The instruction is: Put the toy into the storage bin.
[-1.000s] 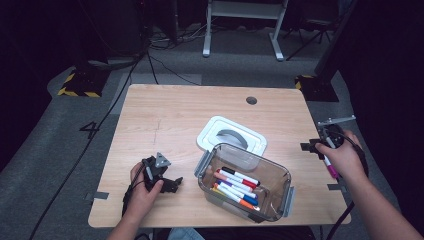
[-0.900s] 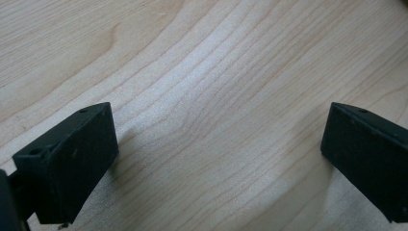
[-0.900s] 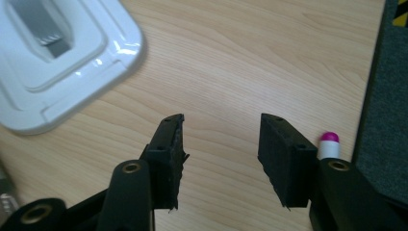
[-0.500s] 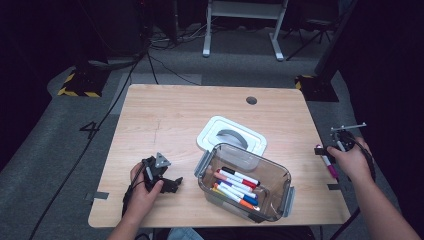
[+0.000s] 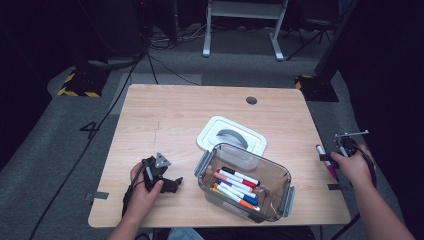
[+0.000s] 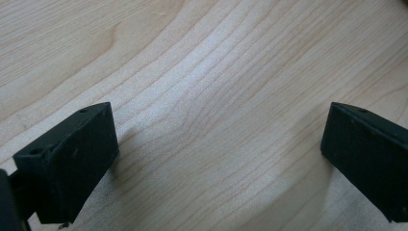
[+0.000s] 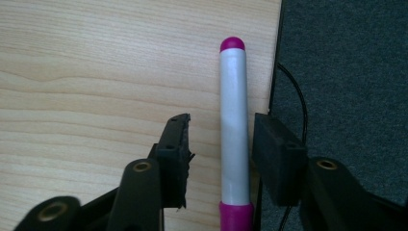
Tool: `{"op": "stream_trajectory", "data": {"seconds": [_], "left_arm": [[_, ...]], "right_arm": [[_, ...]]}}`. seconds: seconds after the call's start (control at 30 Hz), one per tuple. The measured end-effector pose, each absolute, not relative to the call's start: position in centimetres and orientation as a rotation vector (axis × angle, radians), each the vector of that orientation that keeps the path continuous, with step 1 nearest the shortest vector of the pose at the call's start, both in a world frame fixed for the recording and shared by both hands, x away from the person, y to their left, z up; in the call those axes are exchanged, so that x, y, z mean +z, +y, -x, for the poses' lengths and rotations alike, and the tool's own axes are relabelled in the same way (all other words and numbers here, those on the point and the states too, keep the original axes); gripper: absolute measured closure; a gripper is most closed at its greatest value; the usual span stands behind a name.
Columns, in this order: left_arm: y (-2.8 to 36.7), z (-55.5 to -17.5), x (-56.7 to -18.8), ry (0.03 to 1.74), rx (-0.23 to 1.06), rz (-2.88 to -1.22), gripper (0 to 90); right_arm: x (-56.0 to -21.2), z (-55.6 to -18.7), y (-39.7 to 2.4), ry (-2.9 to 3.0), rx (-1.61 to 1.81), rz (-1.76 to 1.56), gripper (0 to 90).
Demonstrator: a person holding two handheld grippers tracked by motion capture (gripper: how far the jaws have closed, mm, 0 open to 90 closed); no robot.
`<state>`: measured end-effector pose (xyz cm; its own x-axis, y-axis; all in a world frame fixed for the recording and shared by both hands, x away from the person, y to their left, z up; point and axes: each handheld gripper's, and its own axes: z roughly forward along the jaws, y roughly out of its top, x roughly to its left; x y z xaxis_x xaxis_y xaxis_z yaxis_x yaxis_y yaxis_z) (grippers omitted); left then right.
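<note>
A marker (image 7: 234,120) with a white barrel and magenta cap lies flat along the table's right edge (image 5: 325,161). My right gripper (image 7: 222,130) is open and straddles it: the right jaw touches the barrel and a gap stays at the left jaw. In the high view the right gripper (image 5: 331,159) sits at the table's right rim. My left gripper (image 5: 172,185) rests open on the wood at the front left, with nothing but bare table (image 6: 219,72) between its jaws (image 6: 219,139).
A clear latched box (image 5: 280,175) with several coloured markers stands at the front centre. Its white lid (image 5: 231,135) lies just behind it. A cable hole (image 5: 251,100) is at the back. Dark carpet (image 7: 346,57) drops off right beside the marker.
The right hand has shifted slightly outward and toward the person, settling its jaws around the marker. The left gripper and the box have not moved.
</note>
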<state>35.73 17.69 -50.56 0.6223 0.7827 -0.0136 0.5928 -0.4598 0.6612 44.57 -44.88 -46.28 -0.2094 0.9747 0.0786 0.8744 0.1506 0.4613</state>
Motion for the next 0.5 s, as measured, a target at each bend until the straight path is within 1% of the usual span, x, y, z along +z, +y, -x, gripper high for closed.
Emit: {"op": "stream_trajectory", "data": {"seconds": [0.13,0.23,0.5], "left_arm": [[17.70,-35.74,-50.56,1.072,0.389,-2.211,0.0],[17.69,-35.73,-50.56,1.074,0.388,-2.210,0.0],[17.69,-35.73,-50.56,1.074,0.388,-2.210,0.0]], "right_arm": [[-46.75,-44.50,-44.88,2.219,0.576,-1.804,71.9],[-46.82,-44.50,-44.81,2.221,0.567,-1.795,76.4],[-46.57,-44.60,-44.34,2.219,0.523,-1.795,77.0]]}}
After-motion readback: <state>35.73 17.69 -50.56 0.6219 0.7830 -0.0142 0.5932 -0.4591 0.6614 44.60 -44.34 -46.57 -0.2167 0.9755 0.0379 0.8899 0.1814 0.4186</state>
